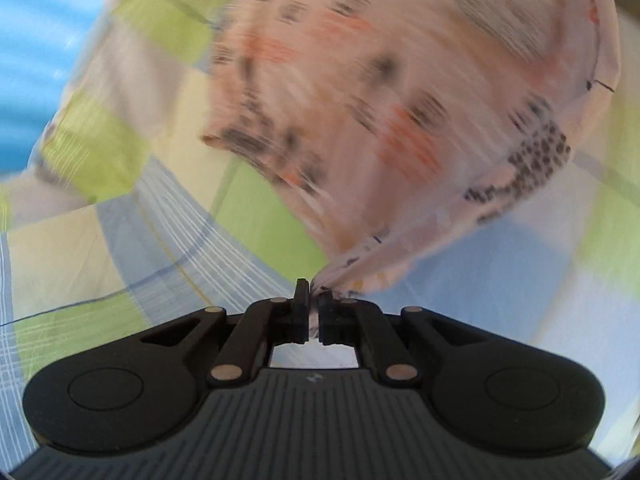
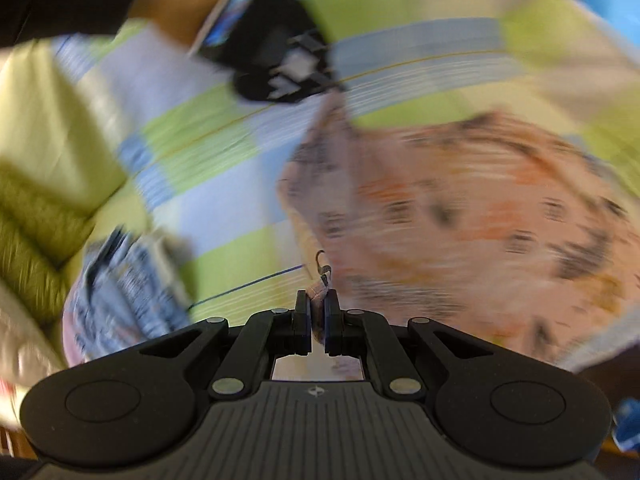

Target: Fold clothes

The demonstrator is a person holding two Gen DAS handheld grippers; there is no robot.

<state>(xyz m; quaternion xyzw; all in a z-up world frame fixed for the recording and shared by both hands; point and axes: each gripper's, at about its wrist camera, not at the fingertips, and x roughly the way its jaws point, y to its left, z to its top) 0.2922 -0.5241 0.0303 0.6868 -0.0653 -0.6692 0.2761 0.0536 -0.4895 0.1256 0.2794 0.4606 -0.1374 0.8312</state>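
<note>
A pale pink printed garment (image 1: 400, 100) is held above the checked bedsheet (image 1: 132, 248), blurred by motion; one corner is clamped by the left gripper (image 1: 314, 300), another edge is pinched by the right gripper (image 2: 317, 304); beyond the garment, a dark-sleeved forearm (image 2: 168, 4) is seen behind the left gripper.
</note>
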